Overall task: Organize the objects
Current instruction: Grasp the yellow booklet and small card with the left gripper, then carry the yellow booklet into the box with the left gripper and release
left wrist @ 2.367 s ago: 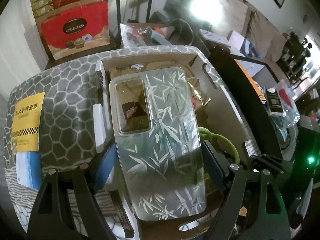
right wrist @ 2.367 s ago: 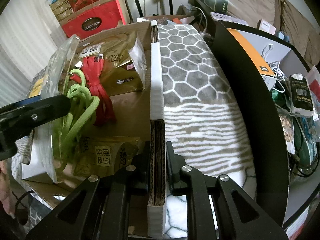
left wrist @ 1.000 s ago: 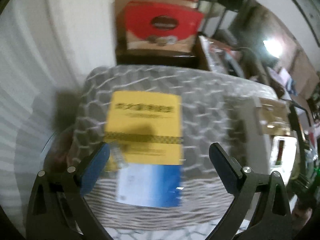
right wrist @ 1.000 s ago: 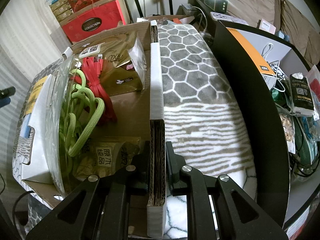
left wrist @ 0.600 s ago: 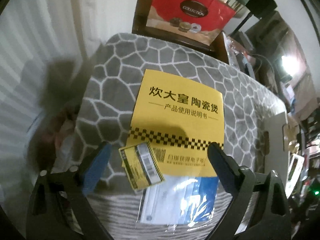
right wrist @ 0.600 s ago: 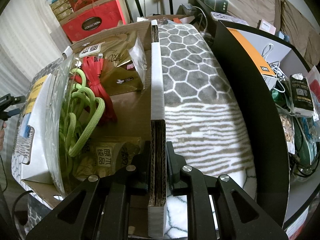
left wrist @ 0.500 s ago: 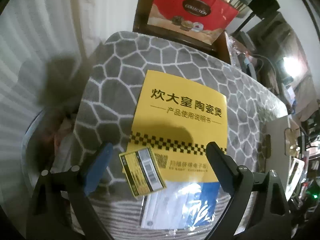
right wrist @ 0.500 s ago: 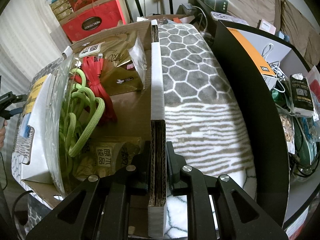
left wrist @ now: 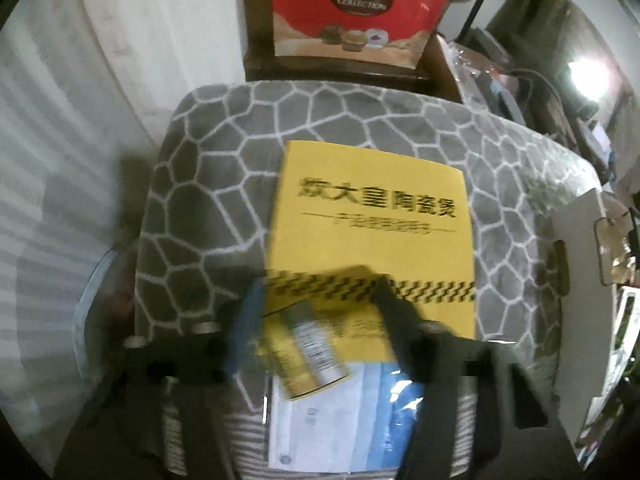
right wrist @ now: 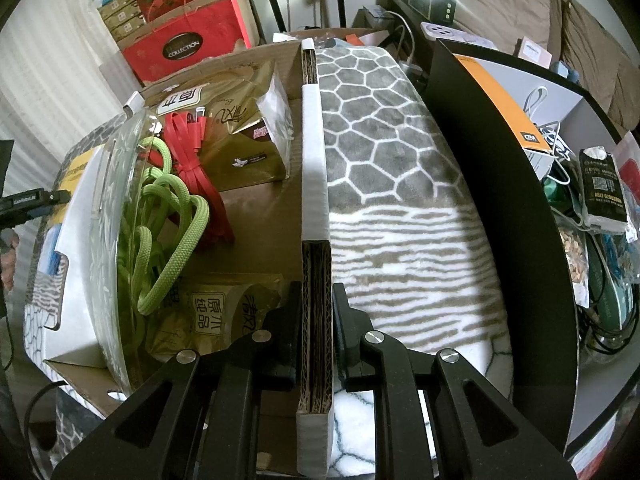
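Packet [left wrist: 308, 350] between closing left tool [left wrist: 316, 312]; right tool [right wrist: 316, 320] clamps box wall [right wrist: 315, 184].

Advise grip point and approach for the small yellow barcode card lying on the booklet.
Small yellow card lies flat and skewed across the yellow booklet and plastic sleeve. Come from above, pinch its long edges; left gripper is already closing around it.

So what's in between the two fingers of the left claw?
In the left wrist view, a small yellow card with a barcode lies between the closing left claw's fingers, overlapping the big yellow booklet and a blue-and-white packet.
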Demonstrator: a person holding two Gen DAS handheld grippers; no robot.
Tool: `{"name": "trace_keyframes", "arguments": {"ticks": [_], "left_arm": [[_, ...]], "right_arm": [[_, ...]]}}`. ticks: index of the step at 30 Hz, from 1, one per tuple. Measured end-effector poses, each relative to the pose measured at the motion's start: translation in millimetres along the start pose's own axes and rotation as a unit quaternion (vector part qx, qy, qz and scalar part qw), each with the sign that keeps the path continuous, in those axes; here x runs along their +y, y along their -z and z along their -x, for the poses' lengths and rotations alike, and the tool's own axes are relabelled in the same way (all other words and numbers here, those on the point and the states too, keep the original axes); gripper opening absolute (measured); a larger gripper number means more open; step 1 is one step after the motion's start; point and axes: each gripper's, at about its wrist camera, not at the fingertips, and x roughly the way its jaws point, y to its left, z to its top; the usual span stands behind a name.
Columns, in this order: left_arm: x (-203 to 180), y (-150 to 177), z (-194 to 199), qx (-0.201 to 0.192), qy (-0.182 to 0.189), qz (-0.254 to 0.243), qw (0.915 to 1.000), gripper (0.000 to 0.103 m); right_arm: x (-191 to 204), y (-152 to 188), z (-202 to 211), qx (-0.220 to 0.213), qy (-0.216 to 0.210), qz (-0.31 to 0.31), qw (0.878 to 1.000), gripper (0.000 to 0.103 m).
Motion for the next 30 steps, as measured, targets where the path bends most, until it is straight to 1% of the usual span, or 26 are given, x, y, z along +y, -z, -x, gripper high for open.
{"name": "trace_keyframes", "arguments": {"ticks": [1,2,4,6,10,13,15,18,19,20,27,30], "left_arm": [[0,0,2,0.001,-0.002,0.000,1.0000,0.028],[-1,-2,3,0.001,-0.004,-0.002,1.0000,0.015],[-3,-4,4,0.002,0.006,-0.003,1.0000,0.007],[-4,-4,6,-0.001,0.023,0.000,0.9997,0.004],[-7,-3,16,-0.012,0.071,0.013,0.9974,0.003],[-11,-6,24,-0.022,0.087,0.011,0.9959,0.002],[-16,-8,32,-0.029,0.105,0.009,0.9940,0.002],[-22,-10,43,-0.034,0.134,0.004,0.9903,0.002],[-24,-11,47,-0.033,0.154,0.005,0.9875,0.002],[-25,-12,50,-0.034,0.163,0.006,0.9860,0.002],[-45,-15,81,-0.064,0.195,-0.004,0.9788,0.000],[-52,-13,100,-0.078,0.212,-0.010,0.9741,0.000]], "right_arm": [[0,0,0,0.000,0.000,0.000,1.000,0.014],[0,0,0,0.000,0.000,0.000,1.000,0.014],[0,0,0,0.000,0.000,0.000,1.000,0.014],[0,1,0,0.000,-0.001,0.000,1.000,0.014],[0,0,0,0.000,0.001,0.000,1.000,0.014],[0,1,-1,0.000,0.001,0.001,1.000,0.014],[0,2,-2,0.000,0.001,0.001,1.000,0.014],[0,2,-2,0.000,0.001,0.000,1.000,0.014],[0,2,-2,0.000,0.001,0.000,1.000,0.014],[0,2,-2,0.000,0.002,0.000,1.000,0.014],[0,3,-2,0.001,0.002,0.001,1.000,0.014],[0,3,-2,0.002,0.002,0.001,1.000,0.014]]}}
